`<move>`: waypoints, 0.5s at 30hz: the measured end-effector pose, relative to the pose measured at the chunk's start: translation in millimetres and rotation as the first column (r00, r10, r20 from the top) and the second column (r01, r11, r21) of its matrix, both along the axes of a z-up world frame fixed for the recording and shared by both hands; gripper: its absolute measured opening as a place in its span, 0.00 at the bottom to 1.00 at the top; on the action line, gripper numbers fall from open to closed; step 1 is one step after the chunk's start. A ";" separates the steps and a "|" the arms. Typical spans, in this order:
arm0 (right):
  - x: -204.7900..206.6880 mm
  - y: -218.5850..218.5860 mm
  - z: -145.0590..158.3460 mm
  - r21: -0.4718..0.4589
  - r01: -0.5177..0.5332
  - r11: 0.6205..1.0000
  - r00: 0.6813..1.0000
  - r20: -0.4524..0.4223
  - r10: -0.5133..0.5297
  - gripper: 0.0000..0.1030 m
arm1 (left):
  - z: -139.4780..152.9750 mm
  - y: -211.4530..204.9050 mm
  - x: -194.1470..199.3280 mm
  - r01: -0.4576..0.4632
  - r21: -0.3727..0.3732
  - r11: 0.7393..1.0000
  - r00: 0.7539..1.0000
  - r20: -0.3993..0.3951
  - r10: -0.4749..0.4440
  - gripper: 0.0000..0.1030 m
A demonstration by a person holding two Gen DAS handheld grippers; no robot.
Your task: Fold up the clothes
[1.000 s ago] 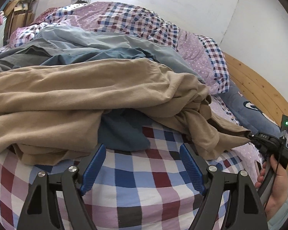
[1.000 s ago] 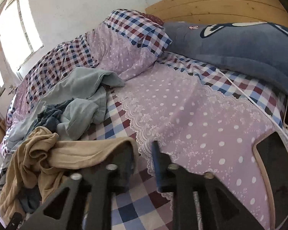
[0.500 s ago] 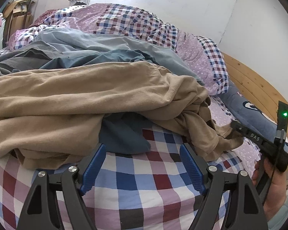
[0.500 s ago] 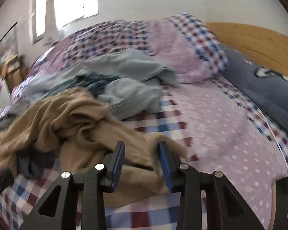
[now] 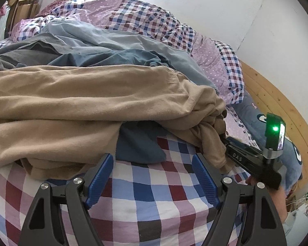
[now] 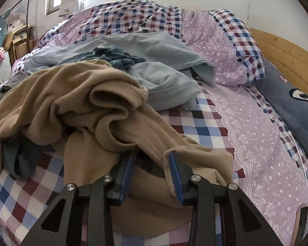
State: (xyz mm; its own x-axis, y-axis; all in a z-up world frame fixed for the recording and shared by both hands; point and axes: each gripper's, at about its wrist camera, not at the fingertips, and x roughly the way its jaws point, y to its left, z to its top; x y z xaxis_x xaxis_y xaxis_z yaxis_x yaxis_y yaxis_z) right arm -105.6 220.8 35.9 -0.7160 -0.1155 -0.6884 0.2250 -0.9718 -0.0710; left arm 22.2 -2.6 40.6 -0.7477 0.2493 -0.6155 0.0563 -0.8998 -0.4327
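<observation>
Lettering "DAS" is legible in white on the black body of the right gripper, seen from the left wrist view; a green indicator light glows on a small upright module mounted on top of that body. No other readable writing appears in either view.

Tan garment — a soft, matte, fleece-like fabric — lies crumpled on the bed, which carries a sheet checked in blue, dark red, white and lilac. Its bulk spreads in broad, flat folds to the left; toward the right it gathers into a twisted, rope-like bunch. A dark teal garment lies partly under its near edge, and a pale blue-grey garment lies behind it, against a bunched checked and lilac dotted quilt.

Right gripper state: the blue-padded fingers stand narrow, with tan cloth lying between them and a fold draped over the right-hand pad. Whether the pads actually pinch the cloth cannot be told from either view.

Left gripper state: fingers wide apart, nothing between them, positioned over bare checked sheet just in front of the garment's near edge — not touching it.

A person's hand grips the right gripper's handle at the right edge of the left wrist view. A wooden headboard and a dark blue cushion with a printed figure lie beyond.
</observation>
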 end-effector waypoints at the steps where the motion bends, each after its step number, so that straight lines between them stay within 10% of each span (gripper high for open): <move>1: 1.4 5.8 4.8 -0.022 0.019 1.000 1.000 -0.017 -0.019 0.00 | -0.4 -0.9 -0.2 -0.001 0.003 1.000 1.000 0.003 0.001 0.80; 10: 20.5 69.3 56.0 -0.261 0.198 0.945 0.952 -0.178 -0.249 0.00 | -2.5 -8.2 0.6 -0.016 0.014 1.000 1.000 0.015 0.015 0.80; 15: 32.5 142.6 59.9 -0.422 0.419 0.804 0.850 -0.130 -0.511 0.00 | -4.1 -9.1 1.4 -0.018 0.000 1.000 1.000 0.019 0.018 0.80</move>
